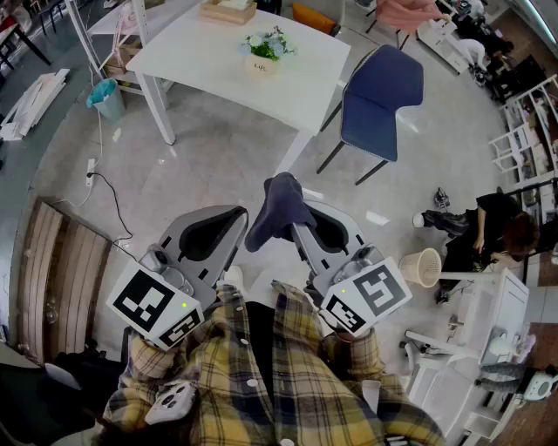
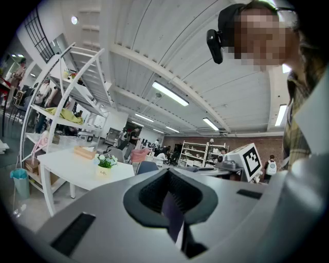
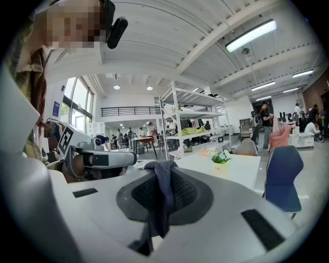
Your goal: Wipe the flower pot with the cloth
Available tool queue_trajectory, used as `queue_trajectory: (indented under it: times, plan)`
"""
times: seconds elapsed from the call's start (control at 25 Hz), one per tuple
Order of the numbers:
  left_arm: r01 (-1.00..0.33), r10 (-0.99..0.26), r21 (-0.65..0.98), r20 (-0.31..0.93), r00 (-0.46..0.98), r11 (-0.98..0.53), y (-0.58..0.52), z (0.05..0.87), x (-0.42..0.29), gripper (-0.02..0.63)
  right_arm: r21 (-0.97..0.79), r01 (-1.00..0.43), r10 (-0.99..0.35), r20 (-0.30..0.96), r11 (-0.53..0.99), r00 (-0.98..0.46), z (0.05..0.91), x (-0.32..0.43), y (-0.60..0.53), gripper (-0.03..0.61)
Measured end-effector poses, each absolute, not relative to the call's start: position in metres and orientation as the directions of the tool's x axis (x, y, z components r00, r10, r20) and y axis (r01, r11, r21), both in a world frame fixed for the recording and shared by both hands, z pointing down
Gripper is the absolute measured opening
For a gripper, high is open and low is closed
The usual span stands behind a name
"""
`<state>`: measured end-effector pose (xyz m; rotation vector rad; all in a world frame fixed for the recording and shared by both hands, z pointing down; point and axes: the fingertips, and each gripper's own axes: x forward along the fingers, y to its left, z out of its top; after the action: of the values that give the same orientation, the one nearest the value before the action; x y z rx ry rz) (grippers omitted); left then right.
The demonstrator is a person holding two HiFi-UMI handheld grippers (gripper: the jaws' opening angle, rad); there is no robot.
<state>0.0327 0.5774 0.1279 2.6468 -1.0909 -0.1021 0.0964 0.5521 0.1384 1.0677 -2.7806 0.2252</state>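
The flower pot [image 1: 264, 54], small and white with pale flowers, stands on the white table [image 1: 200, 52] far ahead of me; it also shows as the pot [image 2: 105, 165] and the pot [image 3: 221, 160] in the two gripper views. A dark blue-grey cloth [image 1: 277, 207] hangs from my right gripper [image 1: 295, 225], whose jaws are shut on it; the cloth [image 3: 162, 187] drapes over the right gripper [image 3: 162, 198]. My left gripper [image 1: 237, 216] is held beside it, shut and holding nothing, as the left gripper [image 2: 172, 200] shows. Both are well short of the table.
A blue chair [image 1: 379, 100] stands at the table's right corner. A teal bin [image 1: 106, 97] sits left of the table, a wooden box [image 1: 228, 10] on its far side. A white basket [image 1: 420, 266] and a seated person [image 1: 493, 231] are at the right.
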Motion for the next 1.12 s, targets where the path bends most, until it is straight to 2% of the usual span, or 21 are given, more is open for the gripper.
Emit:
queue_trajectory:
  times: [0.68,1.12]
  plan:
    - [-0.685,-0.705,0.296,0.051,0.707,-0.666,0.572,0.133,0.027,0.009,-0.106,-0.707,-0.68,0.207,0.699,-0.704,0.141,0.101,0.548,0.014]
    - [-0.698,-0.72,0.307,0.056,0.692,-0.647,0.528,0.142,0.025,0.009,-0.144,-0.718,-0.679,0.24,0.681,-0.693,0.158,0.113,0.5,0.014]
